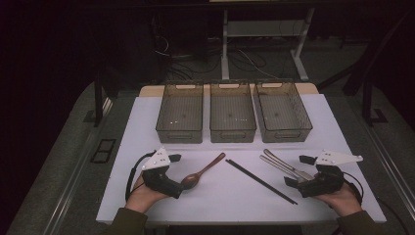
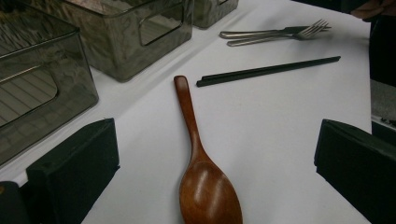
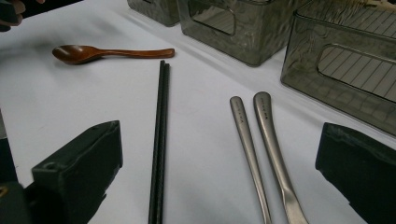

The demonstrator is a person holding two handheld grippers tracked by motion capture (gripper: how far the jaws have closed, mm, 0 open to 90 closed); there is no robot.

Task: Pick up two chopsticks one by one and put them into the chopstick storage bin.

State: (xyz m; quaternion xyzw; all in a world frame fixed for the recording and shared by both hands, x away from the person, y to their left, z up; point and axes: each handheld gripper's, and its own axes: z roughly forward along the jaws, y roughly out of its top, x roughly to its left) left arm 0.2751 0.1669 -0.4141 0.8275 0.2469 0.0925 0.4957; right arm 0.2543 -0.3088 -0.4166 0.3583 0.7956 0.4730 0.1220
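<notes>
The right gripper (image 3: 217, 172) holds its two black jaws wide apart, low over the white table top (image 3: 70, 98), gripping nothing. Between the jaws lie two silver metal cutlery handles (image 3: 254, 140) side by side, almost touching, running away from the camera. Just left of those handles lies a pair of long black chopsticks (image 3: 160, 140), pressed together and also pointing away. Beyond the chopsticks' far tips, a brown wooden spoon (image 3: 100, 52) lies crosswise, bowl to the left. Three smoky translucent plastic bins (image 3: 261, 44) stand behind the handles, along the far and right side.
</notes>
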